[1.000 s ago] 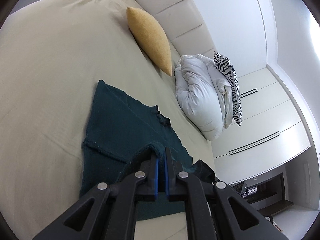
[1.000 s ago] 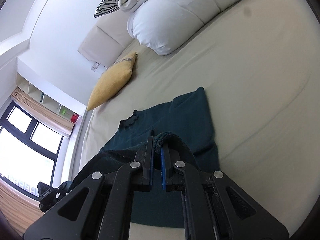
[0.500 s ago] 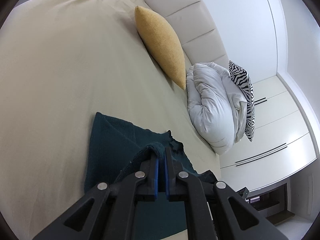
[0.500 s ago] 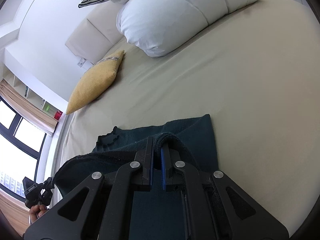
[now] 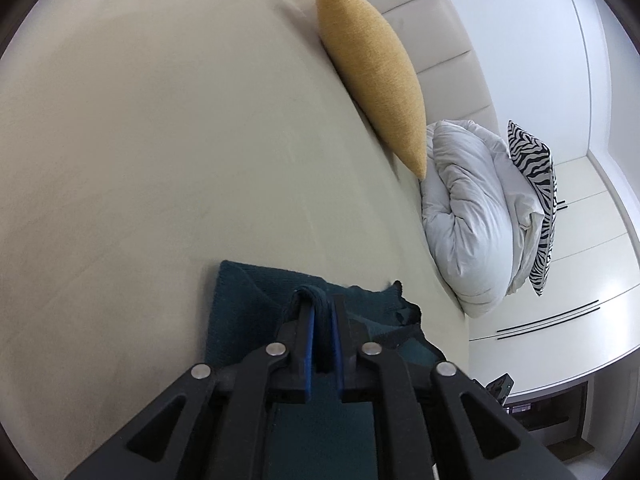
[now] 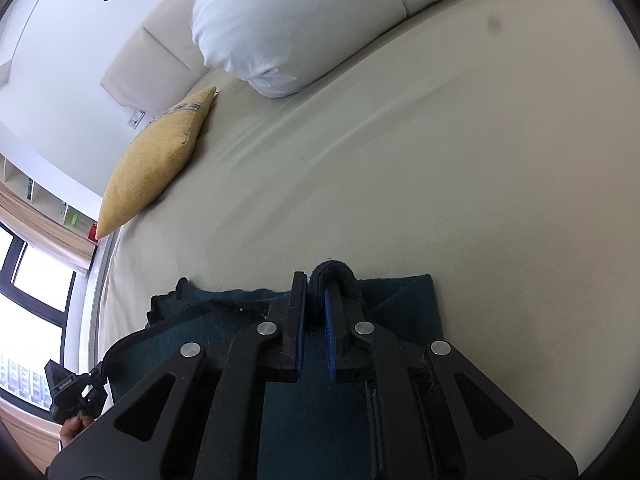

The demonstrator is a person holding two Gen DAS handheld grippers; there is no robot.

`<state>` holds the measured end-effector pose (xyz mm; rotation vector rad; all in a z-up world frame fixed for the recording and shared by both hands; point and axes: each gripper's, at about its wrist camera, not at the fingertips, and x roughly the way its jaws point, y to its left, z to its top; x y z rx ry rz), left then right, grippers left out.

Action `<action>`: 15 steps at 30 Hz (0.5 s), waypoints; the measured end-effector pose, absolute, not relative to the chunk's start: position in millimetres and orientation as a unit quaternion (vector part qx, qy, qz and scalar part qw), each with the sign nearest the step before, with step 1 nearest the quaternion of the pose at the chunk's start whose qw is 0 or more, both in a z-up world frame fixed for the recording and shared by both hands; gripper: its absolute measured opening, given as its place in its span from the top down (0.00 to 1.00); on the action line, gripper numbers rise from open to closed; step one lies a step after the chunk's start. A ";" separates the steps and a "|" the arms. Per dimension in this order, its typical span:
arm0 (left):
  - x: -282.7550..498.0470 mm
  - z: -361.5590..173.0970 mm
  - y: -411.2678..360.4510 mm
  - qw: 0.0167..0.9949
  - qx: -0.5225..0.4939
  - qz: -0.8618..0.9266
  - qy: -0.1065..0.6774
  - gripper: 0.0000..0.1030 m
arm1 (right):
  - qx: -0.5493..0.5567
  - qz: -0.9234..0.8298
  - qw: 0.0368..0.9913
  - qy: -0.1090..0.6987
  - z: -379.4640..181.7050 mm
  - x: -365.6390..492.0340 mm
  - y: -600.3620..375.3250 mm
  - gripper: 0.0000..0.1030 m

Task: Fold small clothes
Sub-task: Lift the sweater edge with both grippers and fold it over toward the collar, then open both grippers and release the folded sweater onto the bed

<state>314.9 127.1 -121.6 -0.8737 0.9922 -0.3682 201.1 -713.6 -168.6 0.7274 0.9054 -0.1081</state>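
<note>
A dark teal garment point(image 5: 240, 312) lies on the beige bed sheet point(image 5: 160, 160), its near part doubled over onto its far part. My left gripper point(image 5: 321, 300) is low over it and its jaws are opening. A fold of the teal fabric still sits loosely between the blue pads point(image 5: 307, 336). In the right wrist view the same garment point(image 6: 400, 300) lies under my right gripper point(image 6: 316, 280), whose jaws are opening too. Here the fabric edge loops over the right finger and hangs in the gap.
A yellow cushion point(image 5: 372, 76) leans on the padded headboard, with a bunched white duvet point(image 5: 468, 216) and a zebra cushion point(image 5: 536, 200) beside it. White wardrobe doors point(image 5: 580, 260) stand past the bed. At the lower left of the right wrist view are a window point(image 6: 24, 300) and a hand point(image 6: 72, 428).
Both grippers carried the garment's edge forward and down over the rest of it, towards the headboard. Their jaws, shut on the fabric before, now stand slightly apart.
</note>
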 end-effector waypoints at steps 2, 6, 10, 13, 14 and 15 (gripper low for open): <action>309.0 -117.9 136.3 0.777 -0.416 -0.163 0.442 0.51 | 0.348 -0.066 0.839 0.413 -167.6 195.1 -719.5 0.54; 291.4 -96.3 144.2 0.801 -0.401 -0.159 0.415 0.47 | 0.360 -0.082 0.849 0.378 -157.2 178.3 -728.4 0.36; 271.5 -81.3 125.4 0.825 -0.343 -0.168 0.417 0.47 | 0.317 -0.061 0.866 0.381 -140.5 157.9 -709.6 0.36; 253.8 -80.1 105.1 0.835 -0.308 -0.179 0.419 0.47 | 0.284 -0.033 0.876 0.389 -133.4 139.4 -684.2 0.36; 247.6 -80.4 96.4 0.839 -0.294 -0.184 0.419 0.47 | 0.279 -0.014 0.876 0.392 -133.6 134.9 -672.9 0.36; 243.6 -80.2 88.1 0.844 -0.279 -0.184 0.420 0.47 | 0.270 0.005 0.877 0.397 -134.2 132.6 -661.6 0.36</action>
